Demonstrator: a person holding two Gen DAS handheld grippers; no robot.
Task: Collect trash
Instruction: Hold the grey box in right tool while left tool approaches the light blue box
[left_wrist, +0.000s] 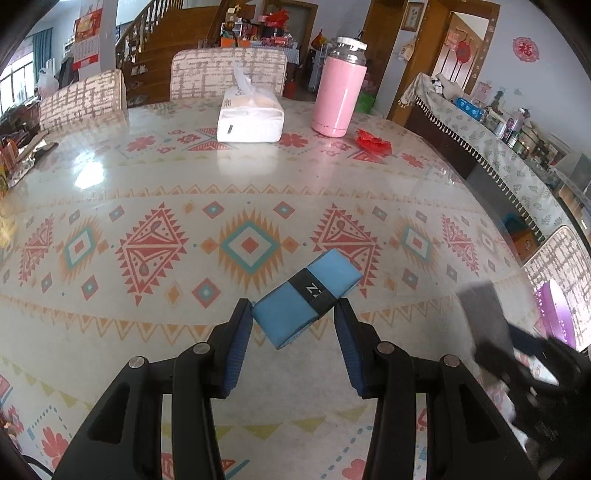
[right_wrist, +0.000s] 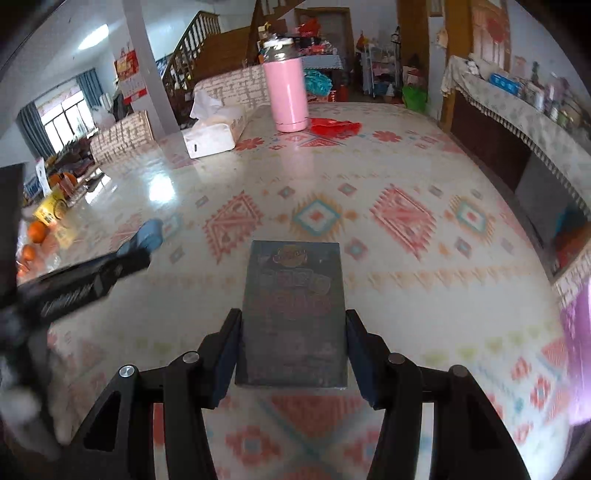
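Note:
My left gripper (left_wrist: 293, 317) is shut on a blue packet with a black band (left_wrist: 306, 297), held slantwise just above the patterned table. My right gripper (right_wrist: 293, 325) is shut on a flat dark grey box with a printed picture (right_wrist: 295, 314), its pads pressed on both long sides. That dark box (left_wrist: 484, 314) shows blurred at the right in the left wrist view. In the right wrist view the left gripper and its blue packet (right_wrist: 149, 232) are at the left. A crumpled red wrapper (left_wrist: 373, 142) (right_wrist: 334, 127) lies on the table beside the pink flask.
A pink flask (left_wrist: 338, 99) (right_wrist: 288, 96) and a white tissue pack (left_wrist: 249, 116) (right_wrist: 216, 134) stand at the table's far side. Oranges and packets (right_wrist: 40, 229) sit at the left edge. Chairs ring the table; a sideboard (left_wrist: 491, 147) runs along the right.

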